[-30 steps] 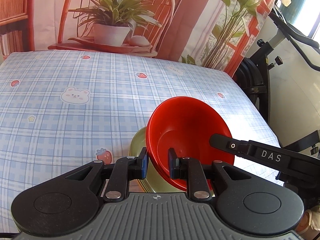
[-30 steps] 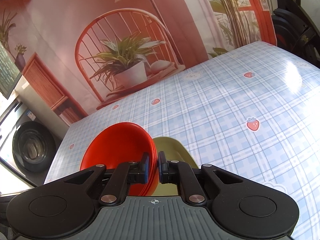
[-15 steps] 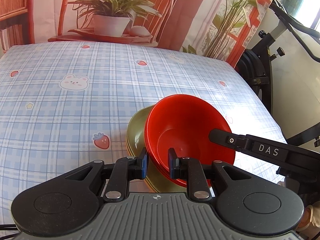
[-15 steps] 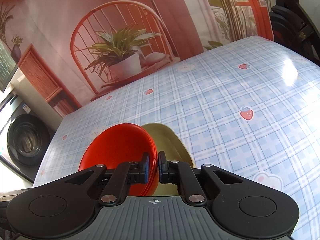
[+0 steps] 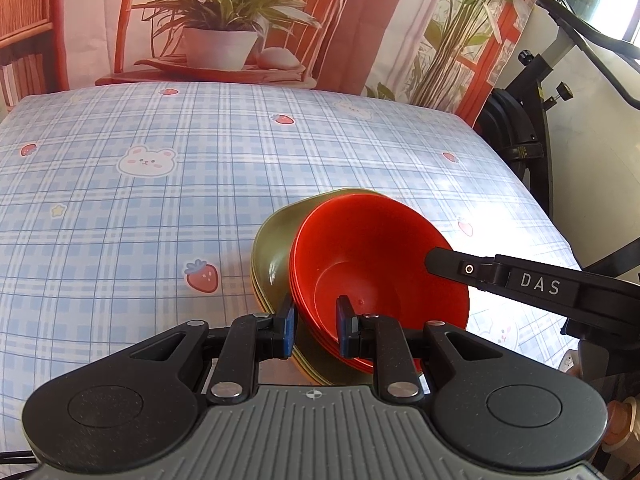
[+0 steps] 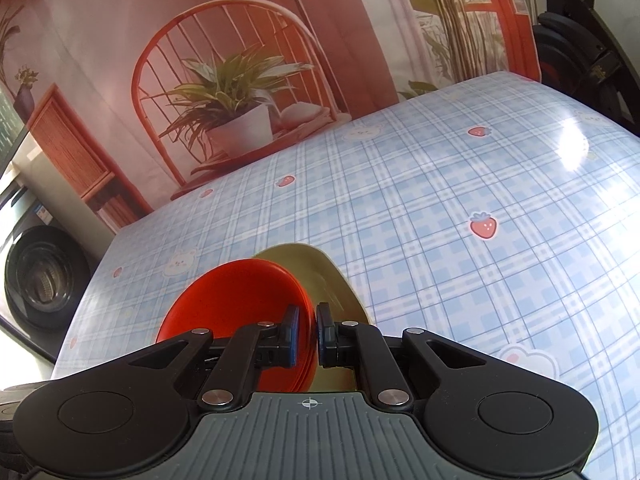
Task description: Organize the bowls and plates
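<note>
I have my left gripper (image 5: 316, 330) clamped on the near rim of the red bowls (image 5: 376, 264) and my right gripper (image 6: 307, 334) pinching their opposite rim. They sit nested, tilted in the olive plates (image 5: 272, 256), over the checked tablecloth (image 5: 160, 208).

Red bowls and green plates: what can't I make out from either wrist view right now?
- Left wrist view: the near edge of the green plates is hidden behind the left gripper.
- Right wrist view: the right gripper covers the near rim of the red bowls.
- Neither view shows whether the stack touches the tablecloth.
</note>
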A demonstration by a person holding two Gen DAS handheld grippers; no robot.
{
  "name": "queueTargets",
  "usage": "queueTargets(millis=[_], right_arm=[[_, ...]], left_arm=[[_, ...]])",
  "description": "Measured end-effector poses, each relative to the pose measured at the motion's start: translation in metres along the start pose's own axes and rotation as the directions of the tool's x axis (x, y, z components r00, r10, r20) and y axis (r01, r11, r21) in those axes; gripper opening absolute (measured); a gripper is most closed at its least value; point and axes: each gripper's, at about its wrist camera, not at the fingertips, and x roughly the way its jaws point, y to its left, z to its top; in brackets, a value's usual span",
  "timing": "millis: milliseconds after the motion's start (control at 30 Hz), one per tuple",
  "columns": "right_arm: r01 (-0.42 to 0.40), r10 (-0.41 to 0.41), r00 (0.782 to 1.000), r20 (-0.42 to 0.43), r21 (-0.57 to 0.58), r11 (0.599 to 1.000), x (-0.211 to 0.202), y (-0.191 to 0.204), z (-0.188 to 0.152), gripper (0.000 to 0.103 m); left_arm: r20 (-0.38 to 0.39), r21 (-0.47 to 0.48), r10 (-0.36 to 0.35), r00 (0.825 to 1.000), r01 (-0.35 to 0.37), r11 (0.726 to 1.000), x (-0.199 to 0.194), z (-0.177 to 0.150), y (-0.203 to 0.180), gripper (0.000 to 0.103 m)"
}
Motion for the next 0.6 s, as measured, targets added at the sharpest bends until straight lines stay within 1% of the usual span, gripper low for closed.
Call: queueTargets(millis=[300,433,500,533,600], right_arm=[[0.004,-0.004,1.0,0.008,-0.011,1.0,-0.003,0.001,-0.001,0.009],[0.009,-0.008,1.0,0.018,-0.022,1.0,-0.006,0.002,0.001,0.011],[0.013,-0.012,0.999,0.033,-0.036,0.999,-0.011,0.004,0.003,0.013],[0.019,-0.017,0.999,0.045,-0.046,0.999,-0.014,0.006,0.004,0.015],[0.029,-0.024,0.997,0.068,-0.067,0.997,-0.022,0.009,0.007,0.017]], left_arm=[[0.014,-0.001,0.006,1.0,-0.006,1.0,-0.002,-0.001,-0.001,0.022],[0.032,-0.005,0.017,0.999,-0.017,1.0,-0.008,0.001,-0.001,0.024],[0.048,-0.001,0.021,0.999,-0.021,1.0,-0.013,0.002,-0.001,0.036],[0.058,-0.001,0.023,0.998,-0.023,1.0,-0.016,0.002,-0.001,0.039],[0.081,0.0,0.032,0.996,-0.032,0.999,-0.023,0.003,-0.002,0.04]])
